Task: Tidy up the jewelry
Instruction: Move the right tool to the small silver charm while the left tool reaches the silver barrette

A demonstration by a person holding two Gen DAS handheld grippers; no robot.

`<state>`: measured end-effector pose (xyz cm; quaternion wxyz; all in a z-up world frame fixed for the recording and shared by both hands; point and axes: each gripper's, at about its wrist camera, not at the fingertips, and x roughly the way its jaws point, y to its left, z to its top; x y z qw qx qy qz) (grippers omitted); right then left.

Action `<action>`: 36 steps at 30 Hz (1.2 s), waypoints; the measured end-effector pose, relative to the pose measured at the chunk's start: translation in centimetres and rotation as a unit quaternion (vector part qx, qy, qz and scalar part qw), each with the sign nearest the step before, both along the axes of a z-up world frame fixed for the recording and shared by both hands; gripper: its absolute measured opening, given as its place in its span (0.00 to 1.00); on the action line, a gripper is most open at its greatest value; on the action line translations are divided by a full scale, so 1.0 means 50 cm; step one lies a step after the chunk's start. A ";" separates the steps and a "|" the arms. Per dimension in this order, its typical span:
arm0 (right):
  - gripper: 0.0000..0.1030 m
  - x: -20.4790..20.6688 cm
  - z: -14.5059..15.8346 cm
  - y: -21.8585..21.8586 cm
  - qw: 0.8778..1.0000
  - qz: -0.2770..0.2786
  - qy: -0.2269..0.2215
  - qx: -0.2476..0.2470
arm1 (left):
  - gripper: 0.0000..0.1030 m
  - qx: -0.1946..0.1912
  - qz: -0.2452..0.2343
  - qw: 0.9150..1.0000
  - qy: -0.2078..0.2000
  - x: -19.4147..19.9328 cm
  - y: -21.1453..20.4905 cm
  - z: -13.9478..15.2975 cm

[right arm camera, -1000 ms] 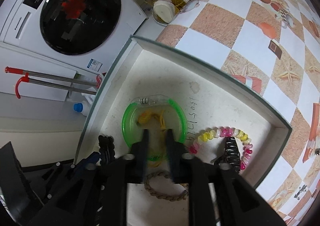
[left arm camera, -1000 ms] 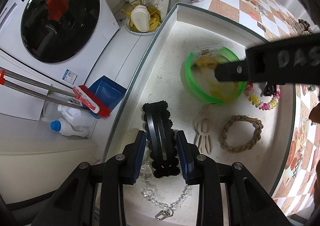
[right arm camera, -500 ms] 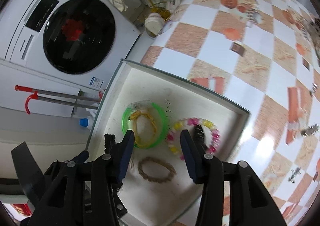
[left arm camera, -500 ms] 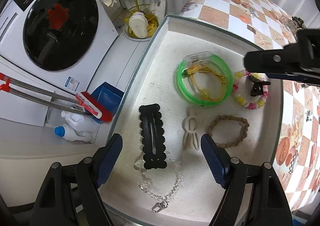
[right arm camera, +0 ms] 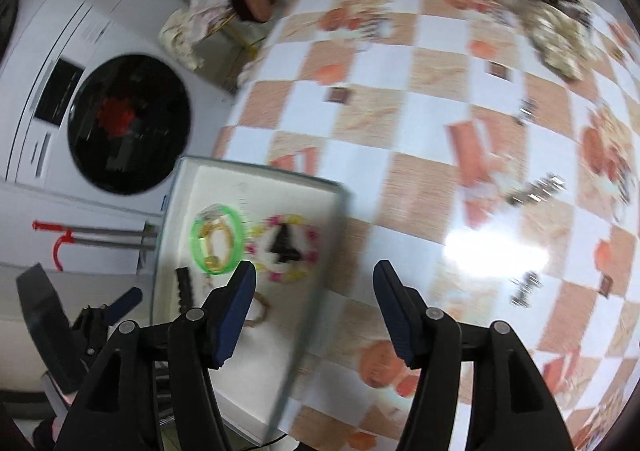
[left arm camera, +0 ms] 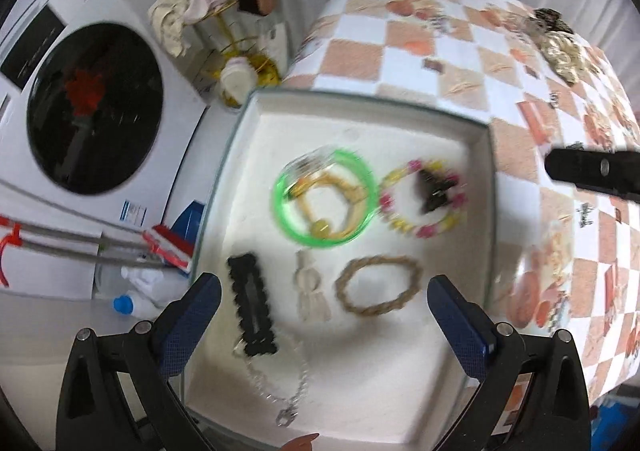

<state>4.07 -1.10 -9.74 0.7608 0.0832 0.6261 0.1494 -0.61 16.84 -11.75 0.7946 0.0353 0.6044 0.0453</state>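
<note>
the left gripper (left arm camera: 324,303) hangs above the white tray (left arm camera: 490,187) with its jaws spread wide and nothing between them; they have just been opening. just ahead of its left fingertip lies the black scalloped clip (left arm camera: 251,309), flat on the tray floor, with a clear bead chain (left arm camera: 280,387) trailing nearer the gripper than the clip's end. between the 2 fingertips sit a pale claw clip (left arm camera: 310,293) and a braided tan bracelet (left arm camera: 378,285). farther ahead are the green bangle (left arm camera: 324,203) with yellow cord inside it, and to its right a pink-and-yellow bead ring (left arm camera: 422,203) around a small black clip (left arm camera: 434,189).

the right gripper (right arm camera: 314,305) is released too, jaws just widening, empty, over the tray's right rim and the checkered tablecloth (right arm camera: 420,123). small metal pieces (right arm camera: 534,191) lie scattered ahead and to its right.
</note>
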 end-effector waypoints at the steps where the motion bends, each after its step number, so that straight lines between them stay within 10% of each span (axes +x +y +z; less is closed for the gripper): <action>1: 0.63 -0.005 0.001 -0.021 1.000 -0.012 0.000 -0.003 | 1.00 -0.001 -0.007 1.000 -0.003 0.008 -0.012 0.006; 16: 0.64 -0.075 -0.074 -0.286 0.980 -0.184 0.027 -0.073 | 1.00 -0.017 -0.085 0.996 -0.011 0.082 -0.167 0.033; 26: 0.62 -0.055 -0.122 -0.276 0.979 -0.180 0.004 -0.094 | 1.00 -0.017 -0.103 0.994 -0.012 0.131 -0.225 0.033; 36: 0.35 -0.033 -0.132 -0.240 0.978 -0.135 -0.032 -0.157 | 1.00 -0.019 -0.124 0.992 -0.004 0.175 -0.285 0.016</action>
